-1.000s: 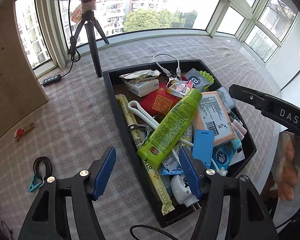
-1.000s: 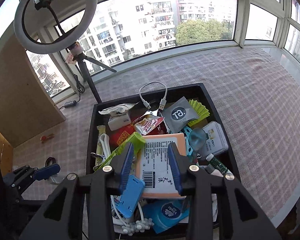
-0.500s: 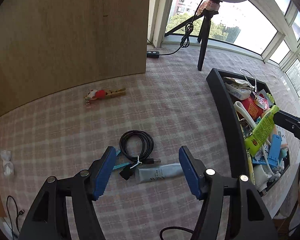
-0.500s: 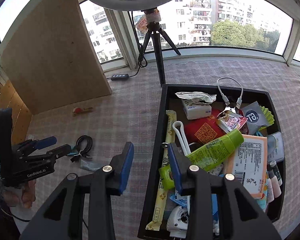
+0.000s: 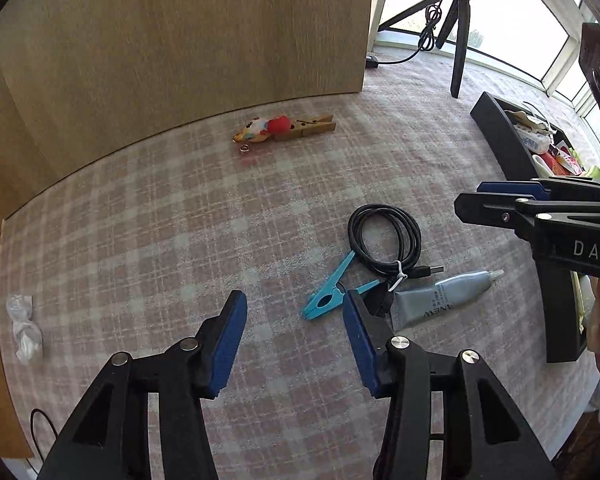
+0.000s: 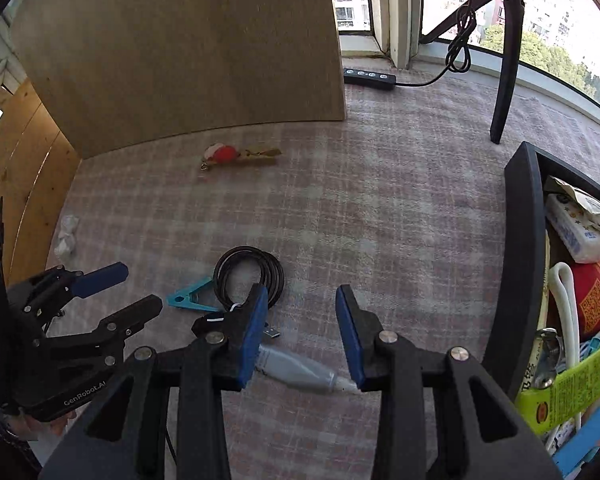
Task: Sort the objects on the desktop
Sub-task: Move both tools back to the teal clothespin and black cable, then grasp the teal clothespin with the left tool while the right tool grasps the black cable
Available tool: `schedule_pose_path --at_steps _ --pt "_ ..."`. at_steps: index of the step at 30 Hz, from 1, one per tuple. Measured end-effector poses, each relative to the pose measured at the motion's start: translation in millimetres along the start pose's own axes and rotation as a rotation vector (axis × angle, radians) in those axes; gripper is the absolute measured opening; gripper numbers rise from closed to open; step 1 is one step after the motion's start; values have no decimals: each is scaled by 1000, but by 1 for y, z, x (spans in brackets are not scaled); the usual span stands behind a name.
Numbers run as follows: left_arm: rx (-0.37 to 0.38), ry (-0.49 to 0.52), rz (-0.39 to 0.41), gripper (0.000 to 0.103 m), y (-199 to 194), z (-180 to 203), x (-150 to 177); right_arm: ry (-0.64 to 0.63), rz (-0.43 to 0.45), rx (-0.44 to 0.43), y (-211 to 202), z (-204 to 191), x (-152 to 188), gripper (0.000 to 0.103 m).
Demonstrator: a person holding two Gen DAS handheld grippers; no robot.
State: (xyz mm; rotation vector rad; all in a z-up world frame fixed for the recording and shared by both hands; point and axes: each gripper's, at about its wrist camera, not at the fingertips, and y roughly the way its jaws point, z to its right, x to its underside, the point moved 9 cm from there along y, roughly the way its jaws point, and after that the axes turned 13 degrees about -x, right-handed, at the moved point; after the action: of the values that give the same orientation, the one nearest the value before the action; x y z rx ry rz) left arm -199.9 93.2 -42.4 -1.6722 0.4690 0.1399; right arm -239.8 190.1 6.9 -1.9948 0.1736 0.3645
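Observation:
On the checked cloth lie a coiled black cable (image 5: 384,240) (image 6: 250,276), a teal clip (image 5: 332,292) (image 6: 188,298) and a grey tube (image 5: 440,300) (image 6: 296,368). My left gripper (image 5: 294,344) is open and empty, low over the cloth just left of the clip; it also shows in the right wrist view (image 6: 128,292). My right gripper (image 6: 302,336) is open and empty above the grey tube; it shows in the left wrist view (image 5: 480,196). A black tray (image 6: 518,264) (image 5: 500,136) full of mixed items stands to the right.
A wooden peg with a red and white toy (image 5: 284,128) (image 6: 236,156) lies near the wooden board (image 5: 180,40). A crumpled white wrapper (image 5: 24,328) (image 6: 66,234) lies at the left. A tripod leg (image 6: 504,60) and a black power strip (image 6: 370,78) stand by the window.
Both grippers have swung left, away from the tray, and lowered toward the cable, clip and tube. Both stay open and empty.

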Motion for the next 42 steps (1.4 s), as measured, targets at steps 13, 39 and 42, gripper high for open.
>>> schedule_pose_path --at_steps 13,39,42 --pt "16 159 7 47 16 23 6 8 -89 19 50 -1 -2 35" --pt "7 21 24 15 27 15 -2 10 -25 51 46 13 0 12" --pt "14 3 39 15 19 10 -3 8 5 37 36 12 -1 11"
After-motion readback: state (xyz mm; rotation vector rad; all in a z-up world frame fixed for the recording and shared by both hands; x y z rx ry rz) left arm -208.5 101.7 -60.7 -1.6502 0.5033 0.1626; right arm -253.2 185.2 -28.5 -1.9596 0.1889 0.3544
